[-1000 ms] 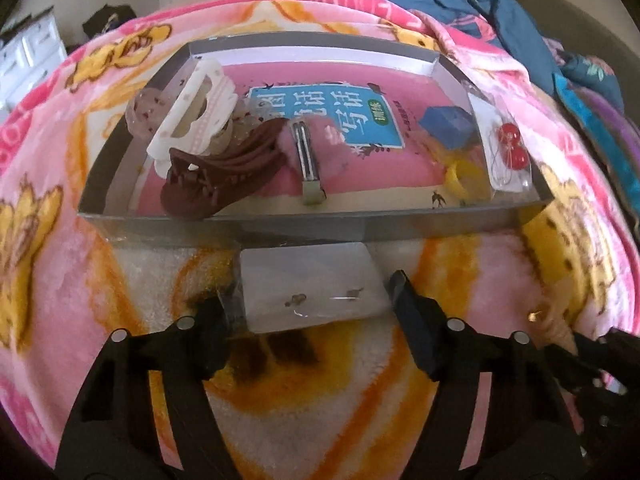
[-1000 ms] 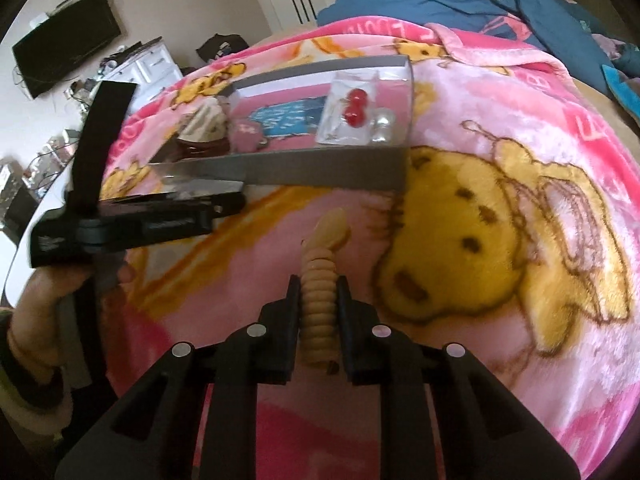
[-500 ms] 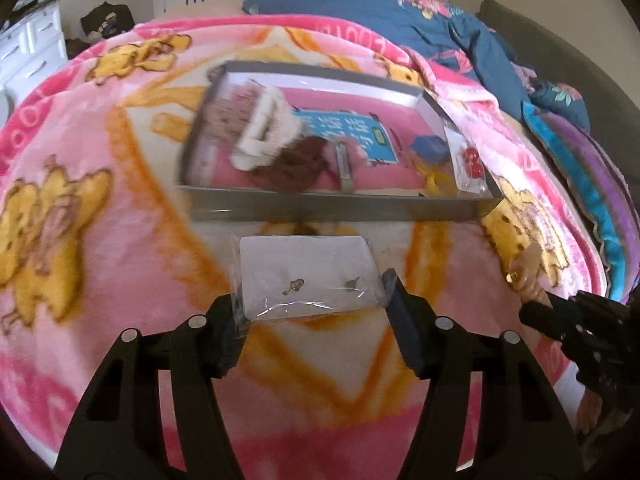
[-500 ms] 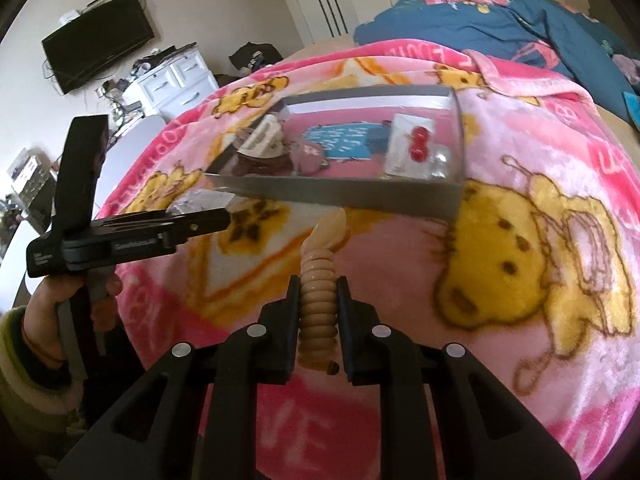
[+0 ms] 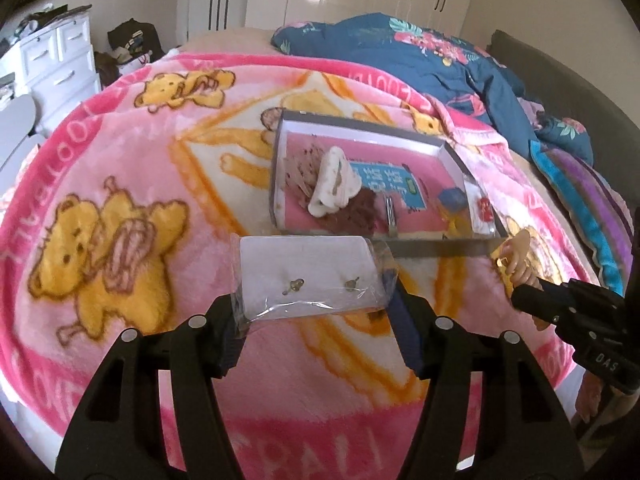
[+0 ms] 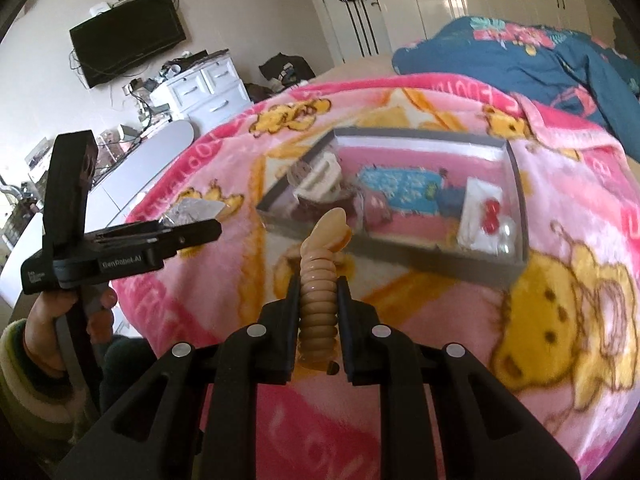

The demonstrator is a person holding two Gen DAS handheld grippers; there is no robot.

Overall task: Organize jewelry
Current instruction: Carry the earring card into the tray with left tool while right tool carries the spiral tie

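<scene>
My left gripper is shut on a clear bag with a white earring card and holds it up in front of the grey tray. My right gripper is shut on a beige spiral hair tie, held above the blanket near the tray's front wall; the hair tie also shows in the left wrist view. The tray holds hair clips, a metal clip, a blue block and a bag with red beads.
The tray lies on a pink bear-print blanket on a bed. A blue floral quilt lies behind it. A white dresser and a wall TV stand to the left. The left gripper's body shows in the right wrist view.
Both grippers have risen and pulled back from the tray with their loads; the earring card left the blanket and the tray looks smaller and farther away.
</scene>
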